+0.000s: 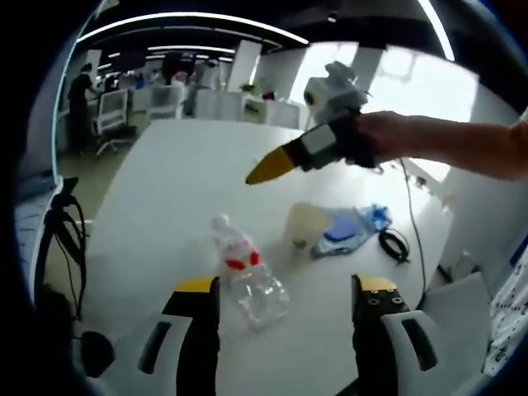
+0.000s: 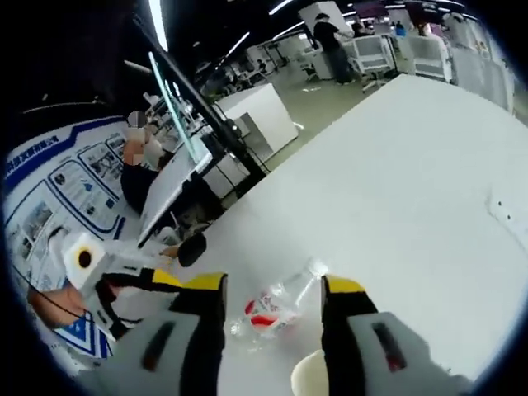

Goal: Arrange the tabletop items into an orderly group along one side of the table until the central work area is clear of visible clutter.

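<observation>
Left tongs (image 1: 285, 301) are open, with the crushed plastic bottle (image 1: 246, 276) lying on the desk (image 1: 181, 181) just ahead of the left jaw, cap pointing away. Right tongs (image 2: 272, 301) also open, empty, straddling the bottle from above, so either's close.

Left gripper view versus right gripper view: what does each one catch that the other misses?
Left gripper view alone: a blue cloth, a black cable, and the right tool held up in a person's hand.

Right gripper view alone: the left tool off to one side, and wall posters.

Both: the white table, the empty plastic bottle lying down, and a pale cup.
</observation>
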The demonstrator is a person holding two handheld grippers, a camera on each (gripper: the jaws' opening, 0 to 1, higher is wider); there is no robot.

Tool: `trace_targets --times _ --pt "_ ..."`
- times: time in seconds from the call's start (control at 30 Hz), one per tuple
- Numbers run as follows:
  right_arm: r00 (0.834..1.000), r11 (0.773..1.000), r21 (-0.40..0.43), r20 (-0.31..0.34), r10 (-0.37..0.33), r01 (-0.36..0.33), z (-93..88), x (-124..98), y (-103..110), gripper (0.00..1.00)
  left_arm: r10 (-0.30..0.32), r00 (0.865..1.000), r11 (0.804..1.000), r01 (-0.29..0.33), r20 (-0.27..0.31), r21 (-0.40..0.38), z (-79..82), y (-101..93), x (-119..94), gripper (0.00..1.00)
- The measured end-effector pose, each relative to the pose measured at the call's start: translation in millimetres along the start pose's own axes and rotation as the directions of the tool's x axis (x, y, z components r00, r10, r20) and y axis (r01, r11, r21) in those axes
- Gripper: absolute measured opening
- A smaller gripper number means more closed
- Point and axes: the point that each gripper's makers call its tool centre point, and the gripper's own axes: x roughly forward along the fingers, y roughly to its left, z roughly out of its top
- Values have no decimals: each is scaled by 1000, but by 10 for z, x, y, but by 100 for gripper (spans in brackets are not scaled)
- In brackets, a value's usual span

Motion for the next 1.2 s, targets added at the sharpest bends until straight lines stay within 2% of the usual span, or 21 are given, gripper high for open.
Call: trace_targets --times 0.1,0.17,0.3,0.63,0.87,1.0,1.07,1.1,1.2 --pt "1000 997 77 -12 -27 28 8 91 -90 45 2 1000 1000 -2 -12 -6 -64 39 3 60" --pt "999 996 82 -28 -36 38 7 147 -143 42 1 1000 1000 -1 -11 -14 -90 50 2 61" --pt "996 987 143 -68 -59 68 -42 235 -230 41 -1 1000 1000 1 -8 -30 -127 80 2 59" --pt "984 943 304 -156 -88 133 -141 425 -376 41 -6 1000 999 7 3 -50 -182 131 23 58" --pt "977 926 346 -196 -89 154 -190 571 -422 40 -17 1000 998 17 11 -57 -208 139 50 57" --pt "972 904 394 -218 -82 165 -227 620 -426 39 -23 1000 998 25 19 -65 -216 140 57 57" --pt "971 902 397 -224 -82 168 -231 642 -426 39 -26 999 997 28 22 -72 -228 147 66 56" --pt "964 904 383 -249 -97 190 -272 646 -452 39 -28 999 997 29 22 -74 -236 148 70 56" --pt "962 899 390 -254 -99 196 -291 671 -467 41 -30 999 996 33 28 -78 -239 156 75 56"
